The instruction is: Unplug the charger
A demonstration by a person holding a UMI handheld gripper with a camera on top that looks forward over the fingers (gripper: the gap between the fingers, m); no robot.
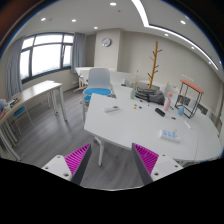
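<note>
The claw (112, 160) sits at the bottom centre of the frame with its fingers apart and nothing between them; the pink pads (76, 158) face each other. Ahead lies a white table (125, 130) strewn with small items right of centre. No charger can be picked out among them. A wooden rack (154, 62) stands at upper right.

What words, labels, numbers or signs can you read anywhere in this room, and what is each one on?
No text can be read in this view.
Round white wall clock: its numerals are too small to read.
Small items on the white table: any labels are too small to read.
The tool bears no marking and stands open, holding nothing.
</note>
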